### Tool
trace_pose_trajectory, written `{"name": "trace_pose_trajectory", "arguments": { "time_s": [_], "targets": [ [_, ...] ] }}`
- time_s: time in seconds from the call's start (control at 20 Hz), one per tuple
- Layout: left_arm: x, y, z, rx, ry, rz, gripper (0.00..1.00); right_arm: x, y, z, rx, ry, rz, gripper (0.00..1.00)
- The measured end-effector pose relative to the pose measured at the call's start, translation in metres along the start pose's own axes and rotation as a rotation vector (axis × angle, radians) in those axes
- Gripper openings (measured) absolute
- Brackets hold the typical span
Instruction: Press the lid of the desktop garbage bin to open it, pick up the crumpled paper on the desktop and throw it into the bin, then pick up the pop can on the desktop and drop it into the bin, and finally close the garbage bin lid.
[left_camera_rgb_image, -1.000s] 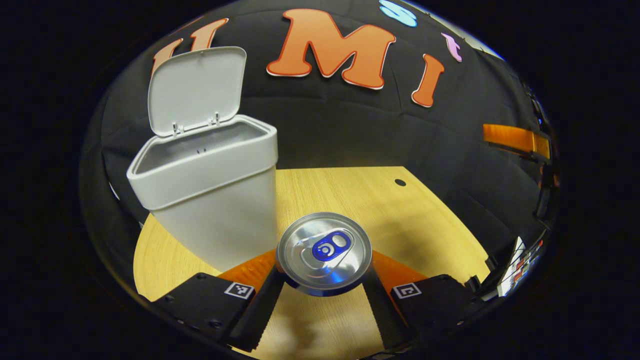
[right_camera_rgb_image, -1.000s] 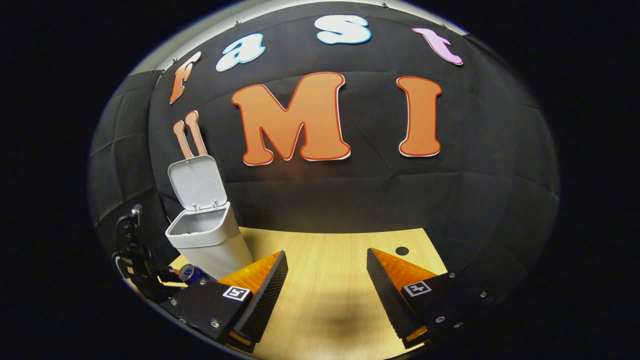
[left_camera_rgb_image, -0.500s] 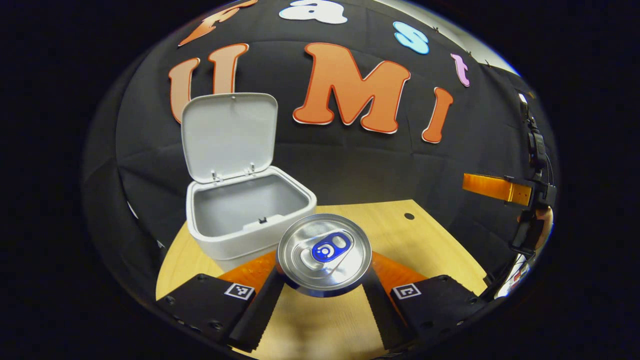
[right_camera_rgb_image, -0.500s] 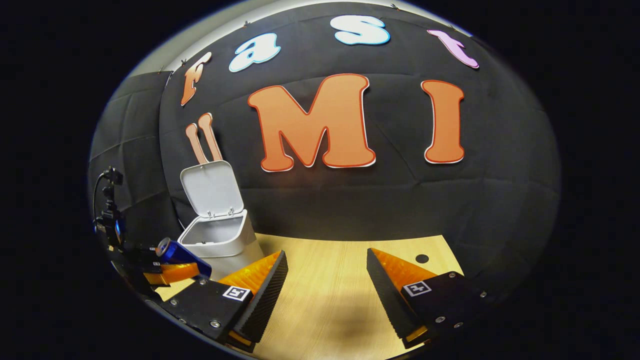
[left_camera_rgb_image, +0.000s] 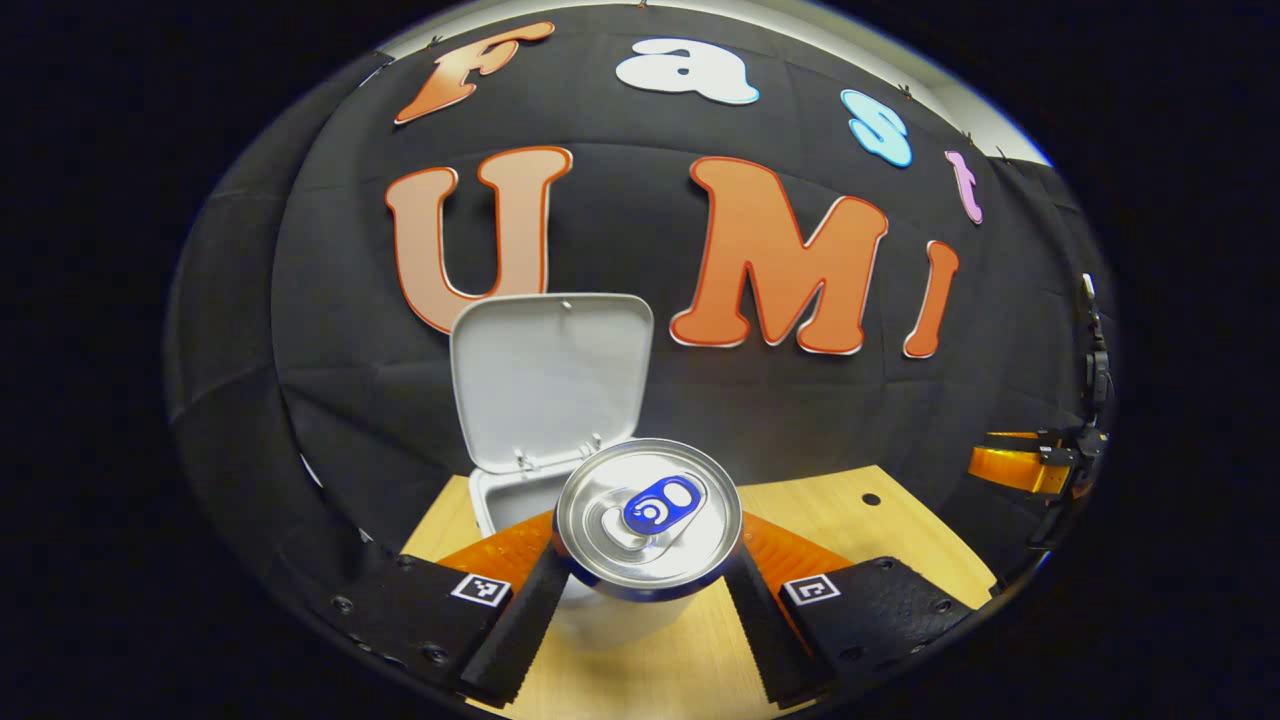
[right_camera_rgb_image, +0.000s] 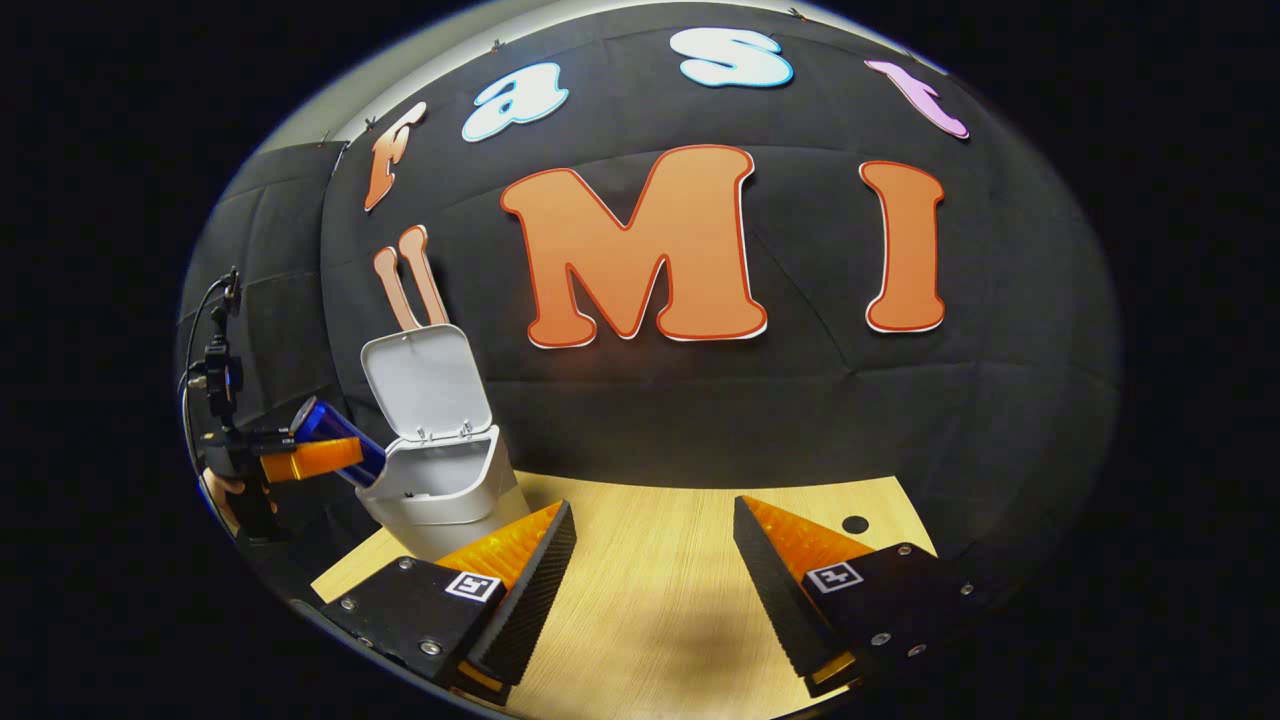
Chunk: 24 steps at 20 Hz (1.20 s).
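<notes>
My left gripper (left_camera_rgb_image: 648, 590) is shut on a blue pop can (left_camera_rgb_image: 648, 518), whose silver top with a blue tab faces the camera. Just behind and below the can stands the white garbage bin (left_camera_rgb_image: 500, 497) with its lid (left_camera_rgb_image: 548, 375) swung up. In the right gripper view the can (right_camera_rgb_image: 335, 438) hangs tilted at the bin's (right_camera_rgb_image: 440, 490) near rim, held by the left gripper (right_camera_rgb_image: 300, 458). My right gripper (right_camera_rgb_image: 650, 570) is open over the wooden desktop (right_camera_rgb_image: 650, 600), with nothing between its fingers. The bin's inside is mostly hidden.
A small dark hole (right_camera_rgb_image: 855, 524) marks the desktop at the right rear. The black cloth wall rises right behind the bin. In the left gripper view, the right gripper (left_camera_rgb_image: 1020, 465) shows far off at the right edge.
The left gripper has lifted the can up and forward to the bin's opening. The right gripper has barely shifted and stays open.
</notes>
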<state>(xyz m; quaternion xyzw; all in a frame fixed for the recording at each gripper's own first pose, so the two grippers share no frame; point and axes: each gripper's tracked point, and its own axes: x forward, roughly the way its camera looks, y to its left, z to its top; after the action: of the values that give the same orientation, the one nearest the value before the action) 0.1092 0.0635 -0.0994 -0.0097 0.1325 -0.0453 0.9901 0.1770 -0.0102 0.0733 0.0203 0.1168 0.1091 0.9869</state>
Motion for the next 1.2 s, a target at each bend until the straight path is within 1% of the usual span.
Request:
{"name": "trace_pose_trajectory", "arguments": {
  "time_s": [0.1, 0.2, 0.3, 0.45, 0.5, 0.55, 0.65, 0.75, 0.85, 1.2],
  "targets": [
    [0.013, 0.019, 0.014, 0.013, -0.029, 0.032, 0.83, 0.001, -0.006, -0.001, 0.001, 0.003, -0.014, 0.95],
    [0.026, 0.033, 0.017, 0.022, -0.032, 0.056, 0.83, 0.002, -0.011, -0.003, 0.004, 0.008, -0.026, 0.95],
    [0.038, 0.035, 0.011, 0.02, -0.013, 0.052, 0.83, 0.004, -0.014, -0.005, 0.004, 0.018, -0.037, 0.95],
    [0.055, 0.032, -0.002, -0.034, 0.01, 0.034, 0.83, 0.005, -0.017, -0.009, 0.003, 0.031, -0.047, 0.95],
    [0.058, 0.031, -0.006, -0.051, 0.018, 0.031, 0.8, 0.006, -0.017, -0.01, 0.001, 0.036, -0.05, 0.95],
    [0.06, 0.029, -0.01, -0.06, 0.028, 0.017, 0.84, 0.006, -0.018, -0.011, -0.001, 0.04, -0.055, 0.95],
    [0.066, 0.027, -0.013, -0.07, 0.033, 0.017, 0.86, 0.006, -0.021, -0.013, 0.0, 0.047, -0.062, 0.95],
    [0.065, 0.03, -0.011, -0.064, 0.027, 0.027, 0.92, 0.006, -0.024, -0.015, 0.007, 0.052, -0.068, 0.95],
    [0.064, 0.032, -0.008, -0.052, 0.02, 0.04, 0.94, 0.005, -0.026, -0.017, 0.012, 0.056, -0.07, 0.95],
    [0.053, 0.027, 0.001, -0.05, 0.003, 0.04, 0.94, 0.003, -0.022, -0.021, 0.008, 0.063, -0.06, 0.95]
  ]
}}
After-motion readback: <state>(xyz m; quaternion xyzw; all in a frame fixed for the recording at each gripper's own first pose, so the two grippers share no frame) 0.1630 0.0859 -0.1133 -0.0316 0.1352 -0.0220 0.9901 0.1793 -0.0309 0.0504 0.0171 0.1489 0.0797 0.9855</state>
